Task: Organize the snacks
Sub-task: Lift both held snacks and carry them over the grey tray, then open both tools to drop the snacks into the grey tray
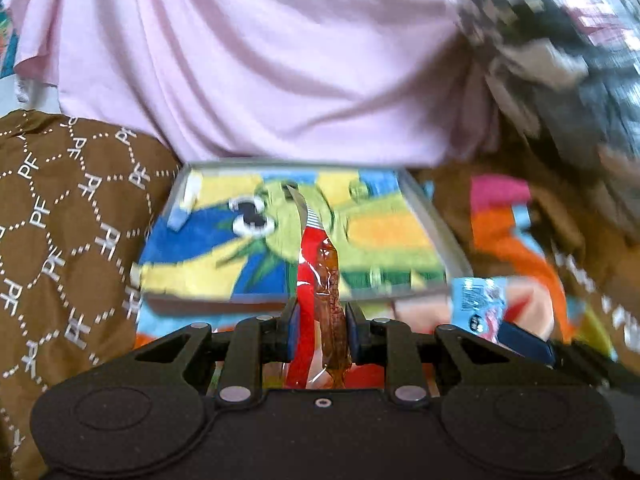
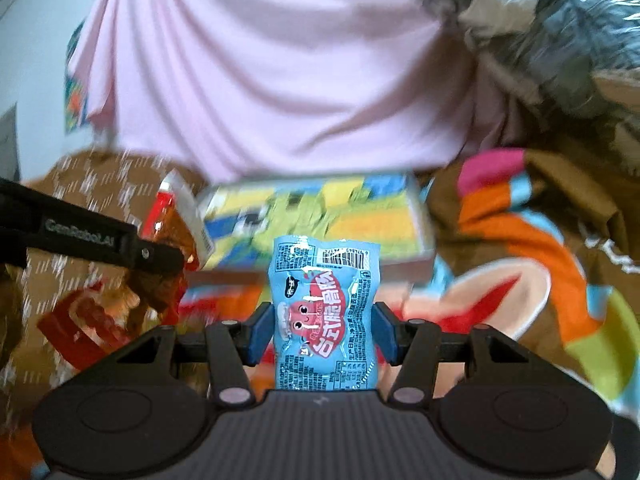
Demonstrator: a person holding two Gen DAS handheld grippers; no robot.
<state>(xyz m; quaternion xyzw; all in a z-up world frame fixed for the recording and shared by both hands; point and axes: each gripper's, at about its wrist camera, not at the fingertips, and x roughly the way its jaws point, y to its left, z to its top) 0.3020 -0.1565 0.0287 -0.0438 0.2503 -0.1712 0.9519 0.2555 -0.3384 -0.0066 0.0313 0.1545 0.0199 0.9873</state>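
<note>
left wrist view: the left tool (image 1: 319, 322) is clamped edge-on around a red and clear snack packet (image 1: 318, 280) showing dark brown contents, held up before a clear tray (image 1: 434, 216) on cartoon-print fabric. right wrist view: the right tool (image 2: 323, 330) grips an upright light blue snack packet (image 2: 325, 312) with a pink cartoon face, pointing slightly downward toward the tray.
</note>
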